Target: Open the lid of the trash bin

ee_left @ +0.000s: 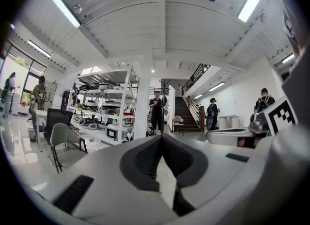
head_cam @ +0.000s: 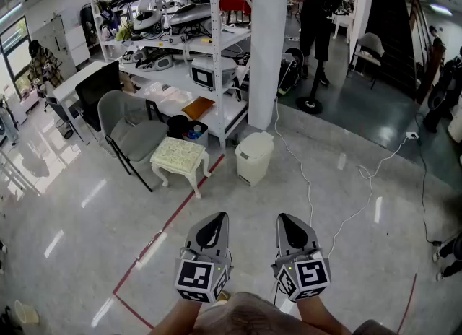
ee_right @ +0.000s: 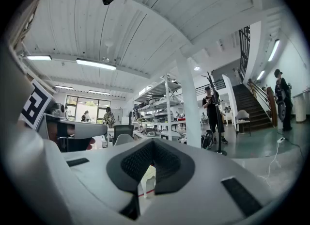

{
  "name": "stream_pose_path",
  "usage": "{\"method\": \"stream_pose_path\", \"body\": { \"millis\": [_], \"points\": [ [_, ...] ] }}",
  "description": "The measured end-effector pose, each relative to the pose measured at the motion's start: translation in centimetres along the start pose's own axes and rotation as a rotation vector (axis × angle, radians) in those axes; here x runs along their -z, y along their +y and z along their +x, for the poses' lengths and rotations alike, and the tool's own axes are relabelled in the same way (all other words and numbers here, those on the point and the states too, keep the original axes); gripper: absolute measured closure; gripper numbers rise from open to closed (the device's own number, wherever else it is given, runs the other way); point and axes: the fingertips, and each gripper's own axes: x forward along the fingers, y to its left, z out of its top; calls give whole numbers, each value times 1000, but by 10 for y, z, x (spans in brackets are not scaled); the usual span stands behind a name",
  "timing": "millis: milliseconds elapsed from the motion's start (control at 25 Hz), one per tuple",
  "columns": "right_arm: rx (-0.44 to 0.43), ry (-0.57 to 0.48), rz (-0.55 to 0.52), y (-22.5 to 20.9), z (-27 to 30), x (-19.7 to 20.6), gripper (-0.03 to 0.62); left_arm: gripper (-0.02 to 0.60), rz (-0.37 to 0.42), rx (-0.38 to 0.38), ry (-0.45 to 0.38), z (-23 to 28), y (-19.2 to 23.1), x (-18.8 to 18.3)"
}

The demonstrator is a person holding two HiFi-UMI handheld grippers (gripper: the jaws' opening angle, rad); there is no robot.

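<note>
Trash bin (head_cam: 254, 160) — lid (head_cam: 256, 140) shut, nr white pillar (head_cam: 267, 45)

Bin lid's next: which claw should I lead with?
Right, marginally. The trash bin sits ahead, roughly midway between the left claw and right claw, both shut and empty. The stool crowds the bin's left side; its right side looks freer.

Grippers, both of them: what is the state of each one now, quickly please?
The grey left gripper: jaws closed, holding nothing.
The grey right gripper: jaws closed, holding nothing.
</note>
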Motion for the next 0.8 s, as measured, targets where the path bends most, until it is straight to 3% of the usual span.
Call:
{"method": "stream_pose_path", "body": {
  "millis": [800],
  "points": [
    [-71, -18, 33, -28, -21, -1, 563, 583, 20, -56, -2, 6, -18, -2]
  ]
}}
